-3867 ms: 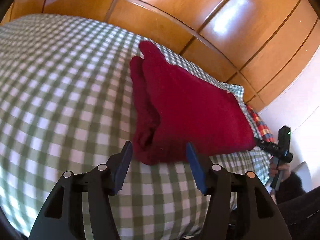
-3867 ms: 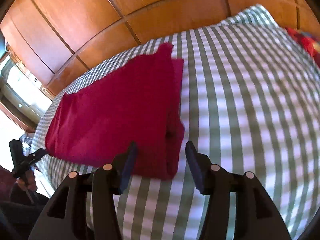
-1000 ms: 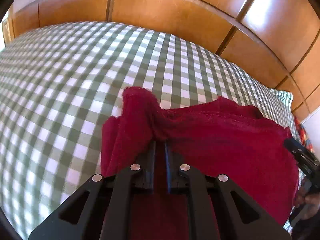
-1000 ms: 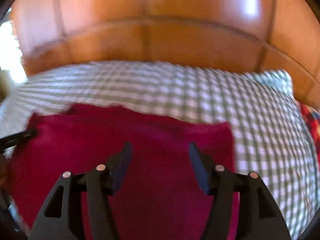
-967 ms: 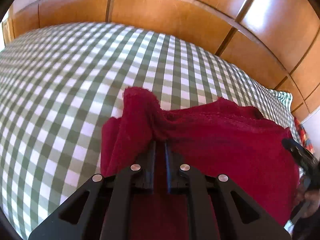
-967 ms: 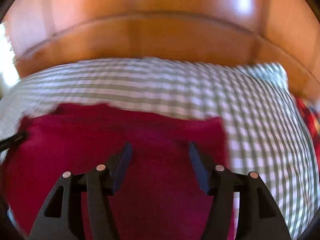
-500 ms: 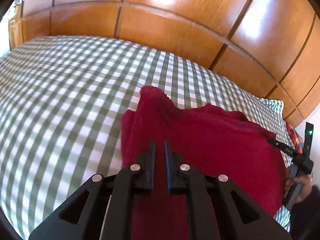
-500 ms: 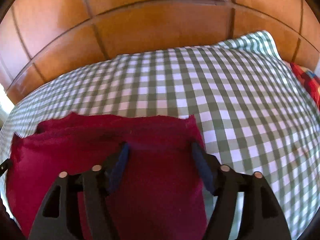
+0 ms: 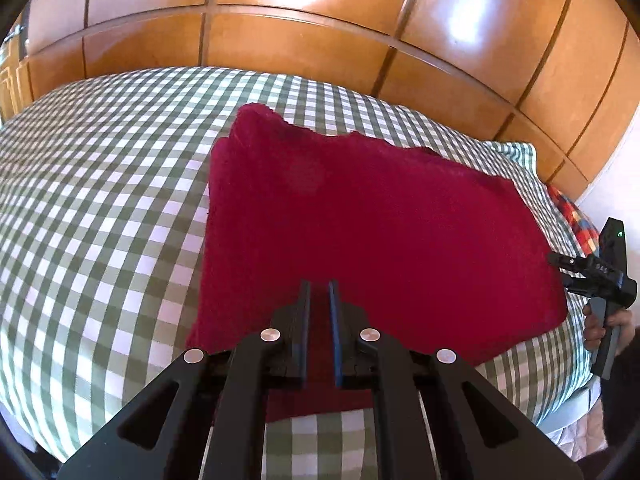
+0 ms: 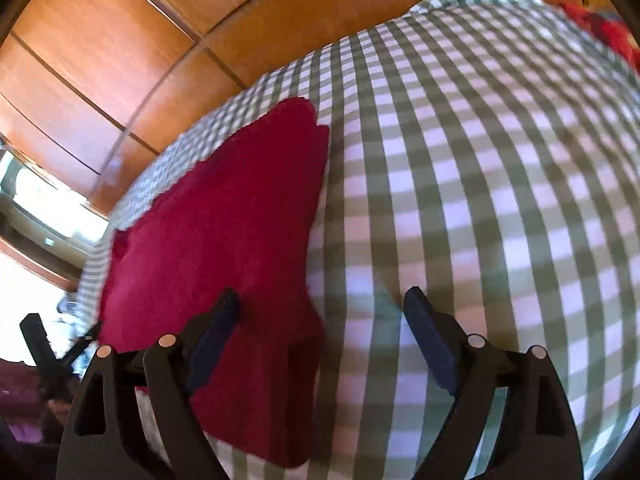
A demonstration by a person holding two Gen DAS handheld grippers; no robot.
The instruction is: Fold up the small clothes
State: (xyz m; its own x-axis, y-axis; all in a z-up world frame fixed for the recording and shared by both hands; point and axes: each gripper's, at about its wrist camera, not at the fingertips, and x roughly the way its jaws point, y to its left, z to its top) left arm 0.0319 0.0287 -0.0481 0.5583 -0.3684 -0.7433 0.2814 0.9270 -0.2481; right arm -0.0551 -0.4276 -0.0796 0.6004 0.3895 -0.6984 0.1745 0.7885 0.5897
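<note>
A dark red cloth (image 9: 360,216) lies folded flat on the green-and-white checked bedcover (image 9: 100,200). My left gripper (image 9: 319,286) has its jaws nearly shut, close over the cloth's near edge; whether cloth is pinched between them I cannot tell. In the right wrist view the cloth (image 10: 224,216) lies to the left. My right gripper (image 10: 320,300) is open and empty, its left finger over the cloth's right edge, its right finger over bare bedcover. The right gripper also shows at the far right of the left wrist view (image 9: 560,260).
A wooden panelled headboard (image 9: 320,32) runs along the far side of the bed. A checked pillow (image 9: 516,152) and a red plaid fabric (image 9: 576,216) lie at the right end. A bright window (image 10: 44,208) is at the left in the right wrist view.
The left gripper has drawn back toward the cloth's near edge and the cloth now lies flatter. The right gripper has swung right off the cloth, still open.
</note>
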